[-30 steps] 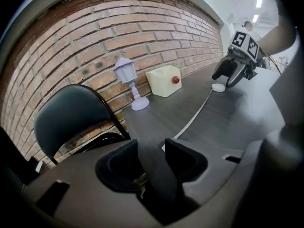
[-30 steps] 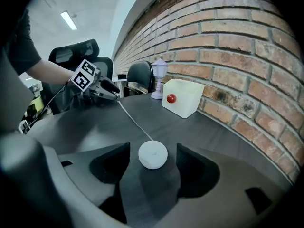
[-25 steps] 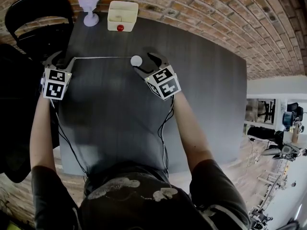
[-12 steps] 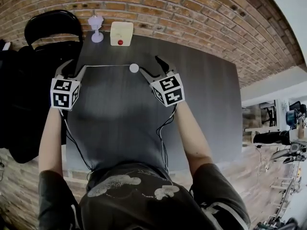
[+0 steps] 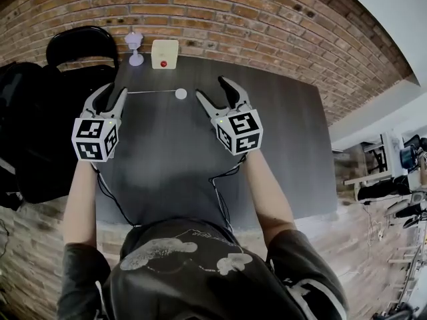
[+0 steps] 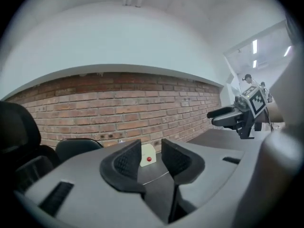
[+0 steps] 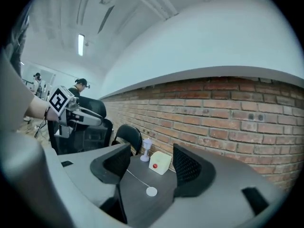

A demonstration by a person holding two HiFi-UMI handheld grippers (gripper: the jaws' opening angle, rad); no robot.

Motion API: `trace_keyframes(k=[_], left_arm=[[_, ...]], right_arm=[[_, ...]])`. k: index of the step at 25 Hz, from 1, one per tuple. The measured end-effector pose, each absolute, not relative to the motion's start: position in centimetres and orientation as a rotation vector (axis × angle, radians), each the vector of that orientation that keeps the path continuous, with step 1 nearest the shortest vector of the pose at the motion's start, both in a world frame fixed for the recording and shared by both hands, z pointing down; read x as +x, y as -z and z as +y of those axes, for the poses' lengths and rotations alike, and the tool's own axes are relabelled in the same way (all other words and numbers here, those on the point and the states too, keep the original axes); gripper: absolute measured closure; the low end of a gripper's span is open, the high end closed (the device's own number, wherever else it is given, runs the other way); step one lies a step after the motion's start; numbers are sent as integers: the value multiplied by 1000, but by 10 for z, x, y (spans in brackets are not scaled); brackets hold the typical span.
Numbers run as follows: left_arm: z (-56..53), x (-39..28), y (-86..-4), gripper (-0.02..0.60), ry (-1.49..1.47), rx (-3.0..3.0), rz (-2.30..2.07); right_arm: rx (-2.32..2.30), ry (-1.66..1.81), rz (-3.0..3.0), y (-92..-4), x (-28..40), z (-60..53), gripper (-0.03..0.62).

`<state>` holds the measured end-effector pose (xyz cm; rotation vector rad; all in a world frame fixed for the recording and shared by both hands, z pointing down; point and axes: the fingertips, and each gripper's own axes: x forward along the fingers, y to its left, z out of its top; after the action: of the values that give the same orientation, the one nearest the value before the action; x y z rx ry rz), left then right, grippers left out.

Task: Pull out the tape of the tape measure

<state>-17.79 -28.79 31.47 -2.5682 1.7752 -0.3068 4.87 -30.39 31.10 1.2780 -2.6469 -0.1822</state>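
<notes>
Dark table [image 5: 287, 145] against a brick wall [image 5: 267, 25]. Far left, black chair [image 5: 80, 45] at the table's edge. Over the left part, left gripper [image 5: 115, 93], jaws closing on nothing. At the far edge, white goblet-shaped stand [image 5: 135, 45]. Thin tape [image 5: 150, 92] lying loose, its end just beside that gripper. White box [image 5: 165, 53] with red button. Round white tape measure [image 5: 181, 93] between both tools. Near it, right gripper [image 5: 213, 89] spread wide, empty.
</notes>
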Motion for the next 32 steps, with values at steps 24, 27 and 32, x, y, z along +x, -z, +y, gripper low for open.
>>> trace_keyframes(k=[24,27,32], left_arm=[[-125,-72,-352,574,279,-2618,1943],[-119,-60,-372,574,320,-2653,1934],[-117,-40,-387,574,346,-2708,1905]], right_arm=[[1274,-101,-2740,-348,145,-172,566],[1273,-116,-2720,-363,155,-164,566],[1325,-163,-2683,-379,177,-160,566]])
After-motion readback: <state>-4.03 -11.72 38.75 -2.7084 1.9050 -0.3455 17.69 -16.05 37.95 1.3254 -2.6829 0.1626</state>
